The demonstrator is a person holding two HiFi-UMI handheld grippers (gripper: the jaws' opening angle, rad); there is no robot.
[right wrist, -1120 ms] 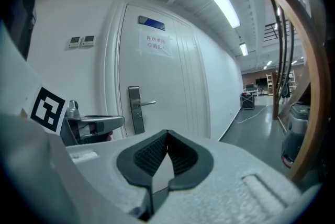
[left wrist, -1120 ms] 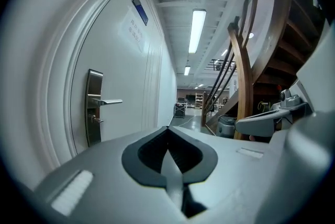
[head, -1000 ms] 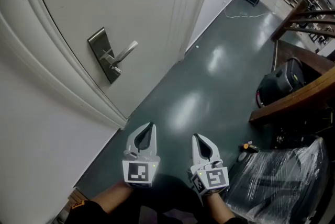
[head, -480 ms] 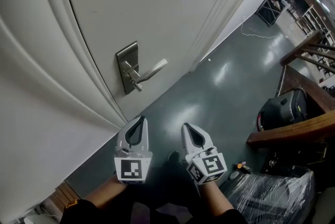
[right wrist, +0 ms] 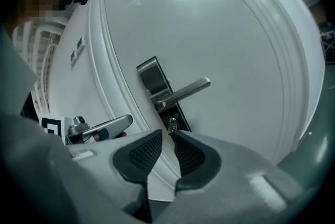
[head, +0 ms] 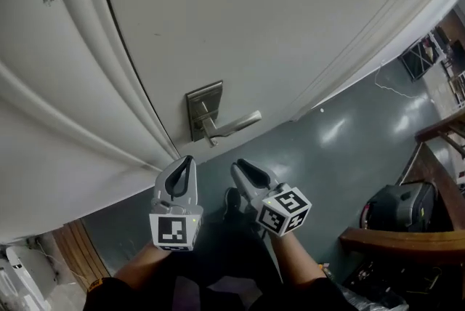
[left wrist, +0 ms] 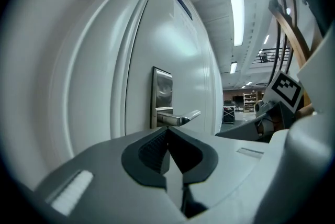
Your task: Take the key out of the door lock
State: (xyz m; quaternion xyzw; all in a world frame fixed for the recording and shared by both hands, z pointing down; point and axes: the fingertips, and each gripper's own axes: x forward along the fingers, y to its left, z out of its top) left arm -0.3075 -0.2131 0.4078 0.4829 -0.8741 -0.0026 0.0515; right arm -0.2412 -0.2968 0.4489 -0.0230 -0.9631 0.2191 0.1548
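Right gripper view finds us on the approach: our right tongs (right wrist: 168, 134), just opened and empty, aim at the key (right wrist: 171, 124) seated in the door lock (right wrist: 152, 77) below the lever handle (right wrist: 186, 91), left tongs (left wrist: 167, 130) closed and empty; next, we judge, comes pinching the key's head.

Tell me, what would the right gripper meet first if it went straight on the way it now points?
Probably the key in the lock plate, under the lever handle. The right gripper, whose jaws have just been opening with nothing between them, lines up with it; the depth is unclear.
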